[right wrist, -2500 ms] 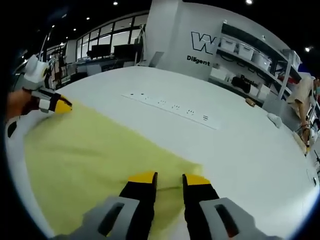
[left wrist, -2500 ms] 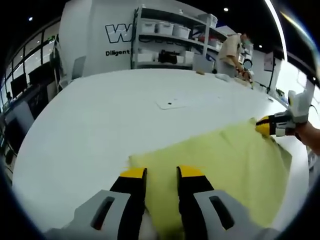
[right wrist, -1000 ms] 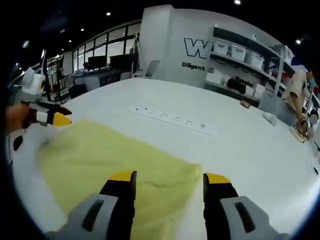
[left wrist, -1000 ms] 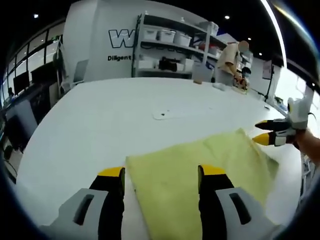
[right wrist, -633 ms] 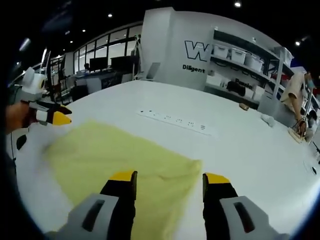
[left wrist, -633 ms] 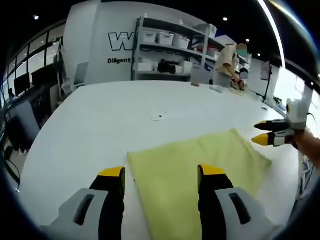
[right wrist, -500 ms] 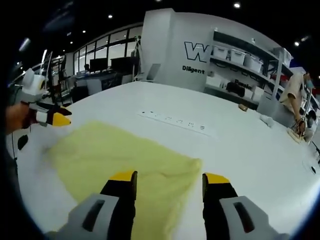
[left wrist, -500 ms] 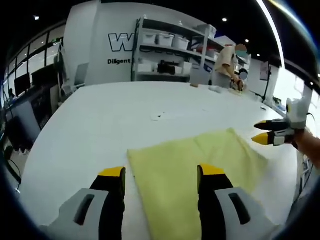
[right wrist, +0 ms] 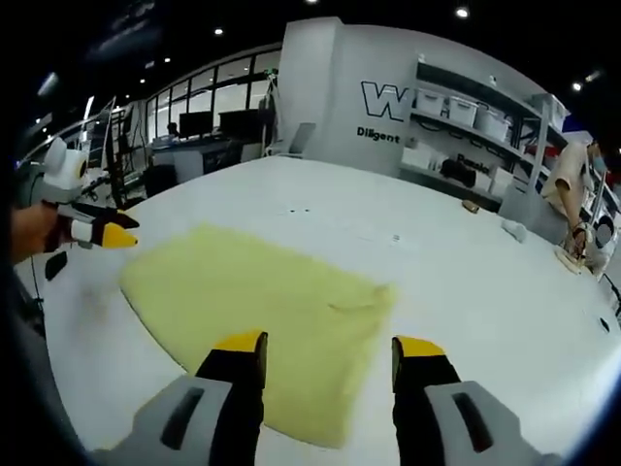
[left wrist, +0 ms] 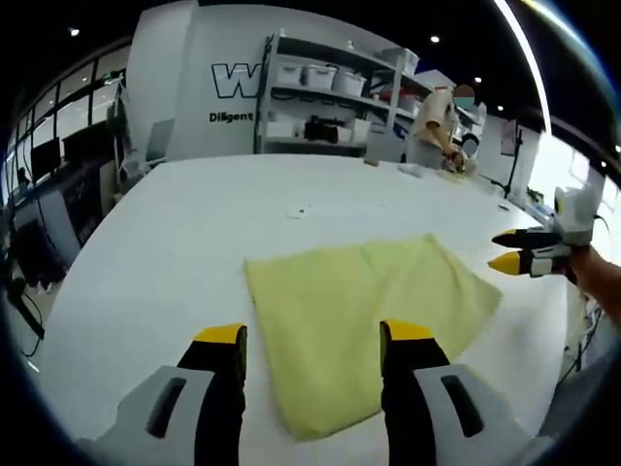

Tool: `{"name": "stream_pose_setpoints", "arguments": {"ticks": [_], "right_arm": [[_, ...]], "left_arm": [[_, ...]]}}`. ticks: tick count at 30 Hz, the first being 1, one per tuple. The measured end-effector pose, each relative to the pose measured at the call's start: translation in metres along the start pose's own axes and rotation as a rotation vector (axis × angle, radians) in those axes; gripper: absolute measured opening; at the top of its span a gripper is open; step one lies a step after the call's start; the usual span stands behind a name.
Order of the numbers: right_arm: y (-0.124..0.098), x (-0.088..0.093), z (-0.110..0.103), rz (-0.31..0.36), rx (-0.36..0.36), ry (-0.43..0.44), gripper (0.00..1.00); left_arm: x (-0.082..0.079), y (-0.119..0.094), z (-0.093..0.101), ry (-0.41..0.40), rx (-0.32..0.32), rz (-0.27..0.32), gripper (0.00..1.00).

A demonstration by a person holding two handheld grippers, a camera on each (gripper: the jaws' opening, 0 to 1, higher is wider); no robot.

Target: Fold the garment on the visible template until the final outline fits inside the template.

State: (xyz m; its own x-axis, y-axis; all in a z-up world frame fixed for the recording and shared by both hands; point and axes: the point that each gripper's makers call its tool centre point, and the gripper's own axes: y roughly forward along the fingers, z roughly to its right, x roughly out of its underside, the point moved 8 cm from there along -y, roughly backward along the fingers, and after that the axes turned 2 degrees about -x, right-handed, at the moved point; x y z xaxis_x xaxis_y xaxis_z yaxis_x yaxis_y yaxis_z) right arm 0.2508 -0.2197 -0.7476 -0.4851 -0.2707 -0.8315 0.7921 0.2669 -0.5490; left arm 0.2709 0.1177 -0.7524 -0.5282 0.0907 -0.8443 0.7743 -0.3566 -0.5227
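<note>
While both sets of yellow-tipped jaws stand wide apart and grip nothing, the left gripper hangs above the near edge of the yellow garment, its two tips straddling the cloth without touching it. In the right gripper view, the right gripper sits the same way over the opposite edge of the garment, jaws spread and empty.

Each tool also appears in the other's view: the right gripper comes in from the right edge of the left gripper view, held by a hand, its tips parted and just clear of the cloth's far corner; the left gripper comes in from the left of the right gripper view, close beside the cloth's corner but apart from it.

The garment lies flat as a rough rectangle on the white table, with a small wrinkle near one corner in the right gripper view. I cannot make out a template outline under or around it.

Beyond the table stand a white wall with dark lettering, shelves with bins, and a person working at the far end.
</note>
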Motion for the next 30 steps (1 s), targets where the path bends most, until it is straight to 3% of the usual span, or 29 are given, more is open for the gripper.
{"name": "stream_pose_setpoints", "arguments": {"ticks": [12, 25, 30], "right_arm": [[-0.016, 0.032, -0.014, -0.055, -0.016, 0.02, 0.48], [-0.014, 0.059, -0.006, -0.12, -0.022, 0.102, 0.43], [-0.012, 0.061, -0.007, -0.131, -0.027, 0.111, 0.38]], "left_arm": [[0.035, -0.021, 0.004, -0.052, -0.003, -0.032, 0.5], [0.056, -0.02, 0.004, -0.084, -0.007, -0.076, 0.47], [0.06, -0.019, 0.001, -0.091, -0.007, -0.093, 0.46]]}}
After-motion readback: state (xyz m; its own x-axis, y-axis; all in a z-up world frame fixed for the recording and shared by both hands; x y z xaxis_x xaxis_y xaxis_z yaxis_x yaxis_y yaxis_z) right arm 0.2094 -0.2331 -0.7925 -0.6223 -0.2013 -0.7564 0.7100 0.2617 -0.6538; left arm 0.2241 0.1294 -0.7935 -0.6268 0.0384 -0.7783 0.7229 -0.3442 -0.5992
